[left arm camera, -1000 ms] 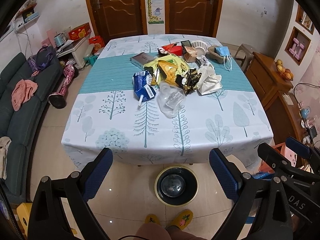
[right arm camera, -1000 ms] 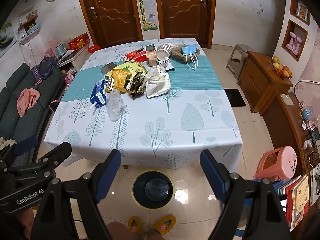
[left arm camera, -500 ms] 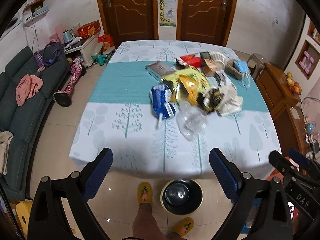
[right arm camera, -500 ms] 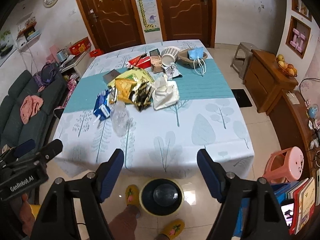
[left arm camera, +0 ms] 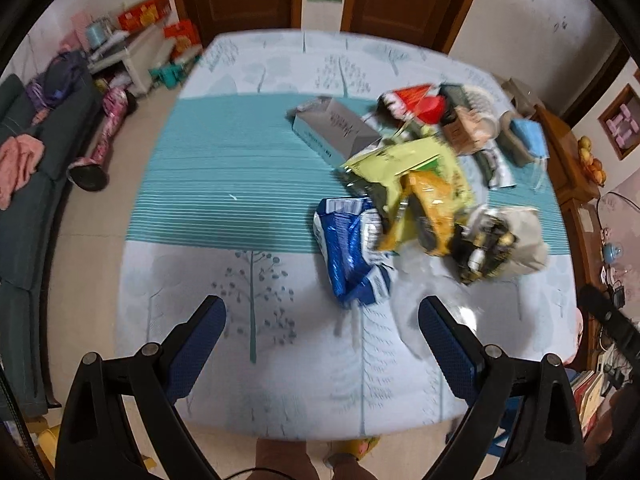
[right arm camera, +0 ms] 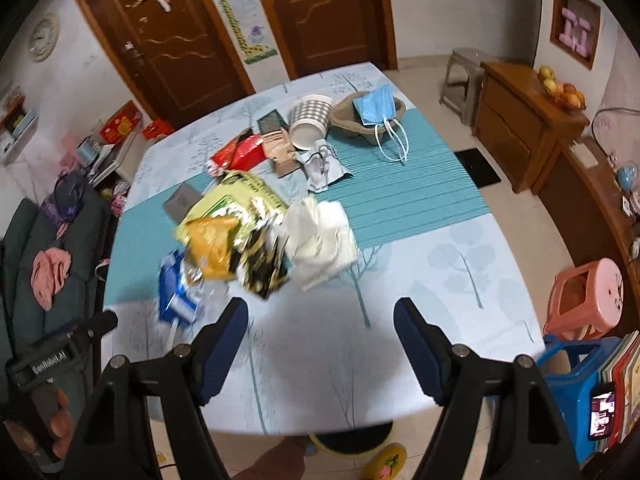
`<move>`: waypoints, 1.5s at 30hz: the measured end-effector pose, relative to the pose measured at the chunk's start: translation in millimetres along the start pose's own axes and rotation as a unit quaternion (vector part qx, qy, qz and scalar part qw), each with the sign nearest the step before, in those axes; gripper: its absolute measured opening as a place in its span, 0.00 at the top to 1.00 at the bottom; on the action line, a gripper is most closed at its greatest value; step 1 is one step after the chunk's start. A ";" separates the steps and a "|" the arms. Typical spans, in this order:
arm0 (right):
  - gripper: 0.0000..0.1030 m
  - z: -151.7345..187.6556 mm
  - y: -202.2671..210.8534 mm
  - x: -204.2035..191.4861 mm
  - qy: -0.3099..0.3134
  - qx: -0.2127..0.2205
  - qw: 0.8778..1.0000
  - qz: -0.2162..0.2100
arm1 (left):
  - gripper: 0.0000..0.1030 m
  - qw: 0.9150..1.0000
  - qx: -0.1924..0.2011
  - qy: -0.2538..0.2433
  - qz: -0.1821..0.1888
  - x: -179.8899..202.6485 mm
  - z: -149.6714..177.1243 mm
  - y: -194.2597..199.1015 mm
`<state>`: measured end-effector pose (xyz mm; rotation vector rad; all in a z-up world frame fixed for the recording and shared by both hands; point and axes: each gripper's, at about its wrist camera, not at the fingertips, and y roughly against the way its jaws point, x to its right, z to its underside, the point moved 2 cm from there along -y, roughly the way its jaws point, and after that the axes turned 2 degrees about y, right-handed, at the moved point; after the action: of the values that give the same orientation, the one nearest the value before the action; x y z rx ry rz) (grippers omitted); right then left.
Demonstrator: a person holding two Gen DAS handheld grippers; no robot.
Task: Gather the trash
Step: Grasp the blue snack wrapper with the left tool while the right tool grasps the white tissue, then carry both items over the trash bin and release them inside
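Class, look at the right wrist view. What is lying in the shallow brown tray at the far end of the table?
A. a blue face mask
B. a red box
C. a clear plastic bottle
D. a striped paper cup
A: the blue face mask rests in the brown tray, its ear loops trailing over the rim onto the tablecloth.

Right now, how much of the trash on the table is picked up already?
None yet, it seems. Both the left gripper and right gripper are open and empty over the tree-patterned tablecloth. The blue foil wrapper, yellow snack bag, white crumpled paper bag and blue face mask are all left.
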<state>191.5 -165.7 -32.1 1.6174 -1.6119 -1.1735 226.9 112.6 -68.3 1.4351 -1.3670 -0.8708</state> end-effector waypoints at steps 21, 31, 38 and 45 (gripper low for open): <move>0.48 -40.4 -114.4 -2.0 0.004 -0.078 0.997 0.006 | 0.30 0.989 -0.137 0.011 0.050 -1.5 -43.2 -126.7; 0.74 -38.5 -108.7 8.9 -0.006 -0.062 0.998 -0.018 | 0.66 0.990 -0.131 -0.015 0.054 32.9 -35.0 -123.5; 0.91 -39.9 -86.9 14.7 -0.013 -0.041 0.998 -0.047 | 0.76 0.993 -0.103 -0.040 0.035 50.0 -29.4 -101.0; 0.93 -39.2 -50.0 18.2 -0.017 -0.015 0.998 -0.063 | 0.77 0.994 -0.106 -0.014 0.020 22.7 -29.7 -69.3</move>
<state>247.6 -185.1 -61.2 1.7090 -1.5237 -1.2909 279.8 90.4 -122.3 1.2317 -1.2786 -0.9823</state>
